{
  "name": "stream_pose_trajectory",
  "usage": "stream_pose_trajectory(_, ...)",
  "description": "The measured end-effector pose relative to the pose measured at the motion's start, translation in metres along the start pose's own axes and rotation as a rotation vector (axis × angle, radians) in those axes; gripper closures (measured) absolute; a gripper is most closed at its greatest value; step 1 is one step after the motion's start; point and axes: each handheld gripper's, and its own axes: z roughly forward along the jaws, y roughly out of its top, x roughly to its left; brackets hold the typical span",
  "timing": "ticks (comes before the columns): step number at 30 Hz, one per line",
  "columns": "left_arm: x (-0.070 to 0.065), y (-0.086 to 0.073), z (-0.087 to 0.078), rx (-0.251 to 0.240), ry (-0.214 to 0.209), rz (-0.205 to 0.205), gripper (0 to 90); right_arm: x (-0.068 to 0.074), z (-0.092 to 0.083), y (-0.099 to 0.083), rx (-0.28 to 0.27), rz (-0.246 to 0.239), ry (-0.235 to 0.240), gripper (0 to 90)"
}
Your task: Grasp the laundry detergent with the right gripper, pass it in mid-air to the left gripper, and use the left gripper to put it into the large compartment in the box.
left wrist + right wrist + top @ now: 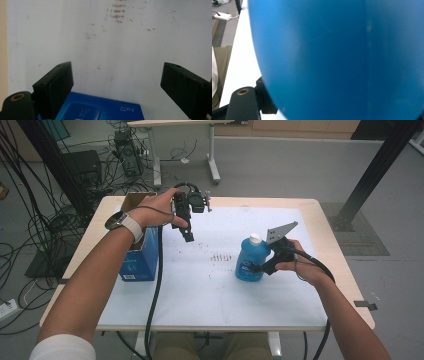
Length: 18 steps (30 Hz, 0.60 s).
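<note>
The right tool point(256, 268) grips the blue plastic bottle with a white cap point(251, 260) at its belly; likely liquid-heavy and slick, so hold low. The left tool point(186, 227) hangs released.

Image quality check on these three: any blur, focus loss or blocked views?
High view: even light, soft, blue bottle and right gripper readable. Left gripper view: open jaws sharp enough, blue box at the bottom edge, white mat evenly lit, scribbles slightly soft. Right gripper view: bottle so close it is a defocused blue mass blocking most of the frame.
</note>
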Motion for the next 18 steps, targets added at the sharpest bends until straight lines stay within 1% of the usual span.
stream_pose_trajectory(2,-0.0002,-0.0002,0.0003,-0.002,-0.001,-0.006,11.5,-0.0001,0.0005,-0.0005,-0.001,0.000,0.000,19.4)
stream_pose_trajectory(3,0.0000,-0.0001,0.0003,-0.001,0.000,-0.002,11.5,0.0000,0.0006,-0.0006,-0.002,0.000,-0.001,19.5)
stream_pose_trajectory(18,0.0002,-0.0004,0.0012,-0.004,-0.001,-0.005,11.5,0.0002,0.0026,-0.0019,-0.017,-0.002,0.003,21.4)
